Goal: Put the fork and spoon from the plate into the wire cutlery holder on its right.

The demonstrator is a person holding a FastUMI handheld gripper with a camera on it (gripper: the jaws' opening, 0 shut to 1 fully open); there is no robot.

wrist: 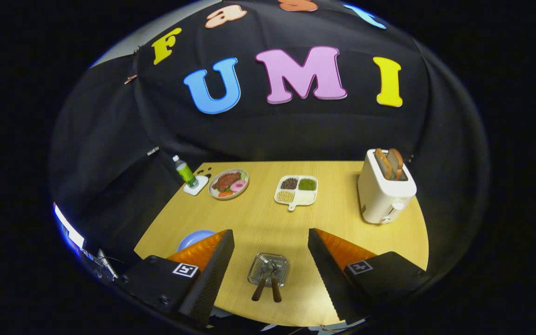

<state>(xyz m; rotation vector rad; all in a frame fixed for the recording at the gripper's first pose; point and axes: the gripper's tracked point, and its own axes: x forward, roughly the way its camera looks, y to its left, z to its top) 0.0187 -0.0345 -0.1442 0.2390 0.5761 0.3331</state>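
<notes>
- While my gripper (270, 260) hangs above the near part of the wooden table (342, 218), its two fingers (212, 274) stand wide apart and hold nothing.
- Between the two fingers, down on the table, I see one wire cutlery holder (268, 269), roughly square from above.
- Two brown handles stick out of that holder toward me: one I take for the fork (258, 289), the other for the spoon (276, 291). Their metal heads sit inside the wire, too small and tangled for me to tell which is which.
- One blue plate (195, 238) lies left of the holder, mostly hidden behind my left finger; what shows of it is bare.
- Beyond the fingers, at the far side of the table, I count four more things.
- One white tray (297, 190) with a short handle, split into compartments: one dark brown filling, one green, one pale beige, the fourth I cannot make out.
- One round plate of food (229, 183) left of the tray, with a brown piece, a pink piece and something orange.
- One green bottle (185, 171) with a white cap, upright on one white coaster (196, 186), just beside the food plate.
- One white toaster (384, 190) at the far right, with two slices of bread (388, 164) standing up out of its top.
</notes>
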